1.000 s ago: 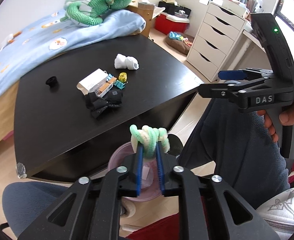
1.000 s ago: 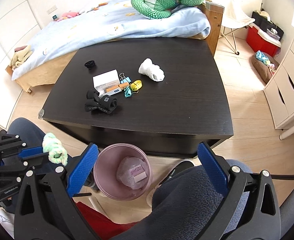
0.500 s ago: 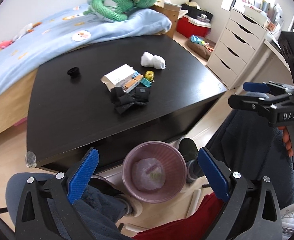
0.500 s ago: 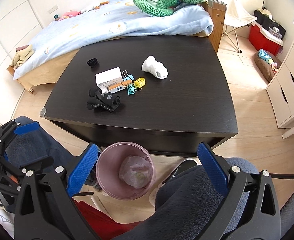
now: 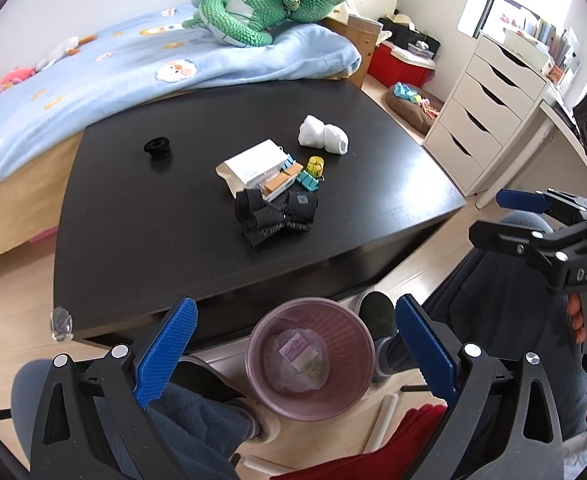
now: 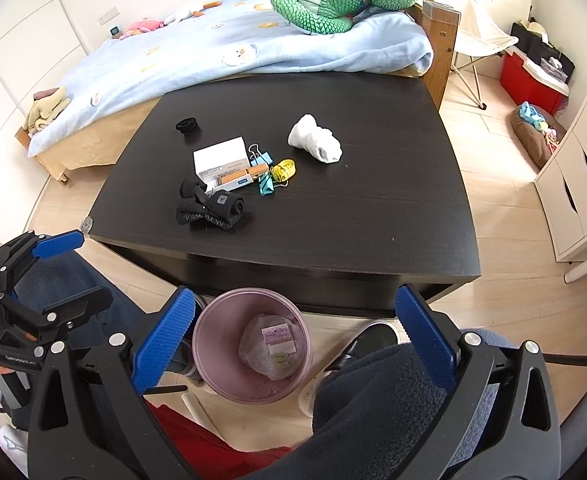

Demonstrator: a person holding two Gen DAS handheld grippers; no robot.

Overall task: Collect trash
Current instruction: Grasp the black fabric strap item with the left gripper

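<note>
A pink trash bin [image 5: 359, 386] [image 6: 213, 364] stands on the floor at the black table's [image 5: 153, 240] [image 6: 373, 216] near edge, with a crumpled bag and paper scraps inside. My left gripper [image 5: 295, 354] is open and empty above the bin. My right gripper [image 6: 291, 346] is open and empty, also above the bin. On the table lie a white crumpled wad [image 5: 323, 140] [image 6: 315, 143], a white box [image 5: 253, 162] [image 6: 220, 160], black cloth [image 5: 275, 214] [image 6: 209, 206], binder clips [image 5: 307, 180], a yellow tape roll [image 6: 283, 170] and a black cap [image 5: 157, 147] [image 6: 186, 125].
A bed [image 6: 213, 52] with a blue blanket and a green plush toy [image 5: 261, 14] lies behind the table. White drawers [image 5: 489, 108] stand at the right. The person's legs and a shoe [image 5: 377, 314] flank the bin.
My left gripper held a green and white fuzzy item over the bin a second ago. It has opened and the item has gone into the bin. The left gripper has since pulled back slightly.
</note>
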